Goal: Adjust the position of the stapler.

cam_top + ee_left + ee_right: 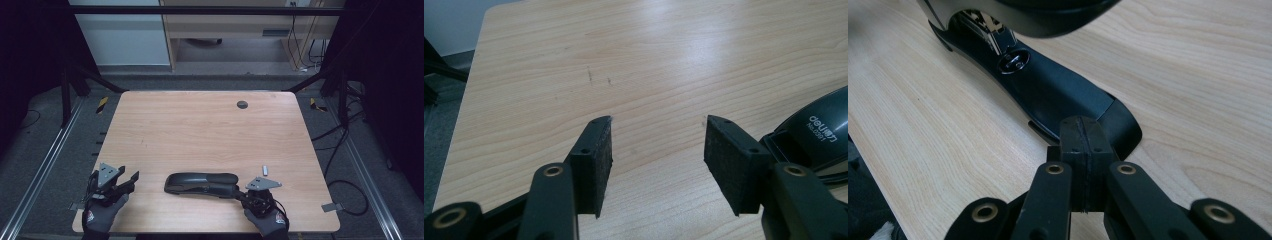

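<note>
The right gripper (pixel 1082 135), jaws clenched together, should press gently on the stapler (pixel 202 183) base; the left gripper (pixel 656 150) waits released.

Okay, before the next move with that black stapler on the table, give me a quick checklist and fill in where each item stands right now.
1. Left gripper empty: ok, jaws apart with bare table between them.
2. Right gripper closed: ok, pads pressed together at the stapler's end.
3. Right gripper actually holding the stapler: cannot tell; nothing shows between its pads.
4. Stapler lying flat on the table: ok in the high view.
5. Small white piece clear of the stapler: ok, it lies apart, beside the right gripper.
6. Stapler loaded: cannot tell.
</note>
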